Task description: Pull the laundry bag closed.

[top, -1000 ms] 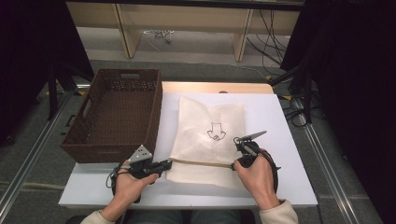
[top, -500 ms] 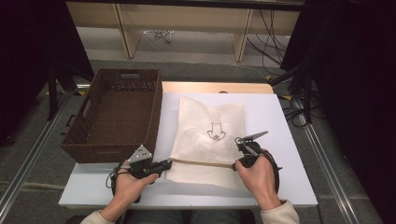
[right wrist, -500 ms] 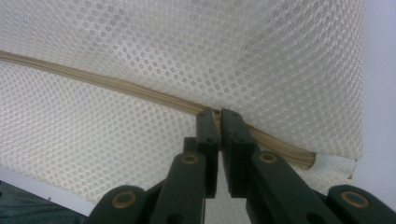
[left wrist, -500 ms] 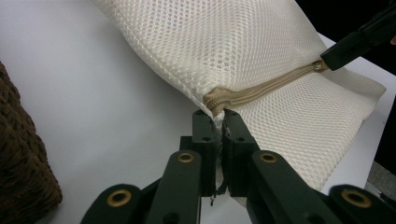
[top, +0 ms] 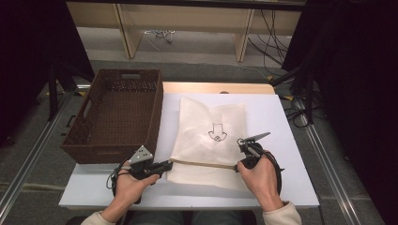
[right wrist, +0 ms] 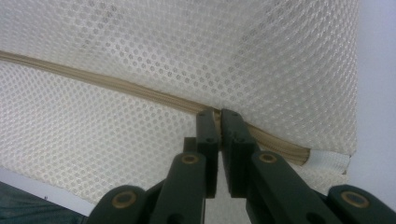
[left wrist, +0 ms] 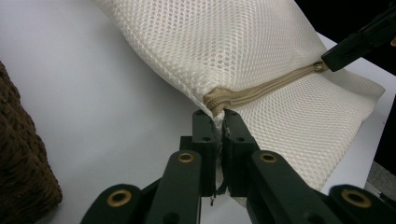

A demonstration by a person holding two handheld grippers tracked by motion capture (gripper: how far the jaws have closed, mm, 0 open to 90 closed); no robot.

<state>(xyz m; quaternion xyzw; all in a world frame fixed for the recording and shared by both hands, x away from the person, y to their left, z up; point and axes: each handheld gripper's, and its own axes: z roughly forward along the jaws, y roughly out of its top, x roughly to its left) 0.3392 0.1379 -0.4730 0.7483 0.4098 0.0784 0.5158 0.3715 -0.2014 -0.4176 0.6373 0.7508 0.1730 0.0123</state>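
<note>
A white mesh bag [top: 211, 119] with a small black drawing lies flat on the white table [top: 281, 117]. A tan zipper [top: 202, 163] runs across its near part. My left gripper [top: 169, 164] is shut on the bag's left corner, right at the zipper's end [left wrist: 215, 99]. My right gripper [top: 237, 167] is shut on the zipper [right wrist: 116, 84] toward its right end; what exactly sits between the jaws is hidden. In the left gripper view the other gripper's black tip [left wrist: 329, 61] meets the zipper line. The strip is pulled taut between both hands.
A dark brown woven basket [top: 109, 152] stands at the table's left, close to my left hand, its wall [left wrist: 23, 172] in the left gripper view. Shelving and cables lie beyond the far edge. Bare white table surrounds the bag on the right.
</note>
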